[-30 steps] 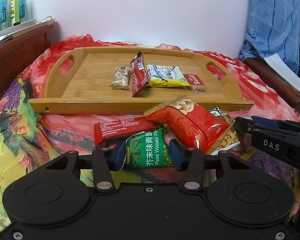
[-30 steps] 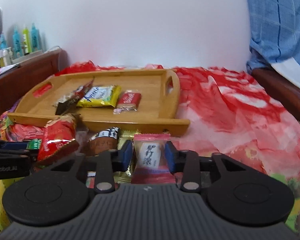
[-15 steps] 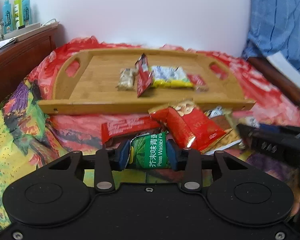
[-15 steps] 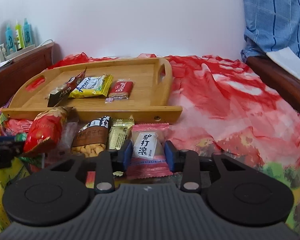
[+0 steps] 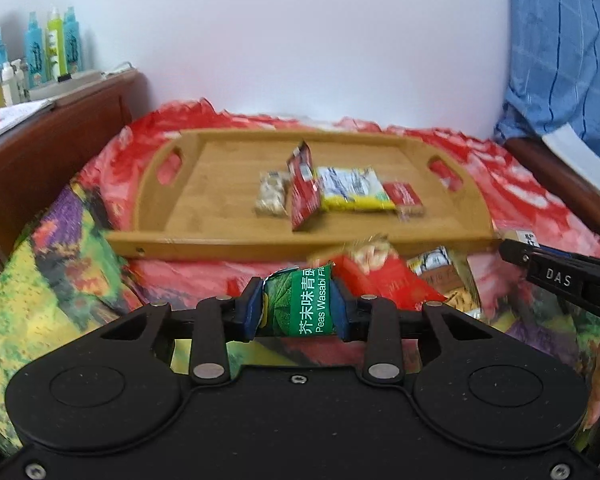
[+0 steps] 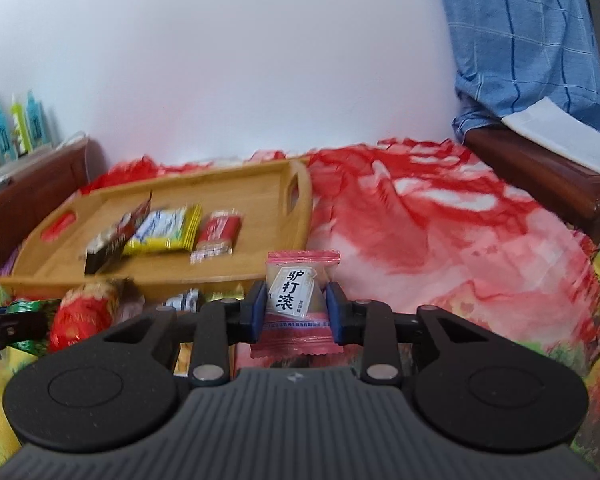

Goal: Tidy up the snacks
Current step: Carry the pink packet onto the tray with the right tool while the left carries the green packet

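Observation:
My left gripper [image 5: 298, 310] is closing on a green wasabi pea packet [image 5: 300, 304], which its blue pads squeeze and hold lifted off the cloth. A pink-edged white candy packet [image 6: 298, 300] stands upright in my right gripper [image 6: 296, 310], which is shut on it. Ahead lies the wooden tray [image 5: 228, 184] with several snacks: a pale nut bar [image 5: 270, 198], a dark red packet [image 5: 302, 188], a yellow packet [image 5: 350, 190] and a red biscuit [image 5: 404, 196]. In the right wrist view the tray [image 6: 260, 192] is to the left.
Loose snacks lie in front of the tray: a red peanut bag [image 5: 384, 276] and a nut packet [image 5: 440, 268]. A red flowered cloth [image 6: 440, 232] covers the bed. A wooden side table [image 5: 52, 136] with bottles stands left; a wooden armrest [image 6: 540, 176] with blue fabric is right.
The left jaws have narrowed on the green packet and lifted it clear of the pile. The right gripper has raised the pink candy packet, and both views have tilted up toward the tray.

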Available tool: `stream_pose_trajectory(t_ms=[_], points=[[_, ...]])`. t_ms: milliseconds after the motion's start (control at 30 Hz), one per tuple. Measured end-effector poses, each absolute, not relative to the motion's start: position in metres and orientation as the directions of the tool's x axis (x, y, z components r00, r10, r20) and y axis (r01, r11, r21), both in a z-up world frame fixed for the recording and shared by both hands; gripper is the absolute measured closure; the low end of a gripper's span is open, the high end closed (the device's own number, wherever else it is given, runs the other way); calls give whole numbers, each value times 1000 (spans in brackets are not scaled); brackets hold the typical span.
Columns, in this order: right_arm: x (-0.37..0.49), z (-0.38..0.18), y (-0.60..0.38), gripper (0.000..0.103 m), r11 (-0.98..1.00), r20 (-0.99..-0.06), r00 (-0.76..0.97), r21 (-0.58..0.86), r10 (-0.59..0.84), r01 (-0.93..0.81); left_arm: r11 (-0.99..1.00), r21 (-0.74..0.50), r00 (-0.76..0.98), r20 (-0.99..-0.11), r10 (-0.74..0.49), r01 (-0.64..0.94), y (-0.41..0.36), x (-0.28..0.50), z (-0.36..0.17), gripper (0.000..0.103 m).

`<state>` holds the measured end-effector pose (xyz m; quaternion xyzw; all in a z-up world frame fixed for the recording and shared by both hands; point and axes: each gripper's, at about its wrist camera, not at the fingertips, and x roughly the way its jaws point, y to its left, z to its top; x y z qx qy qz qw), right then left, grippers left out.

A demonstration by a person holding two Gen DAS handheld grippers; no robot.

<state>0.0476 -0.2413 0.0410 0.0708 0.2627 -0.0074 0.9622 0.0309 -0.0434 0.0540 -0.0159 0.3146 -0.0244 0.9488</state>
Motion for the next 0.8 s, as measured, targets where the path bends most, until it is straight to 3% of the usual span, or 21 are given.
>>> stream_pose_trajectory(t_ms=[333, 800], points=[[73, 64, -237, 67, 987, -452, 890, 160, 64, 11, 999, -44, 833, -553, -1, -28, -15, 59, 83, 70], [154, 52, -218, 67, 986, -537, 831, 154, 143, -70, 991, -110, 782, -623, -11, -73, 15, 155, 78, 70]])
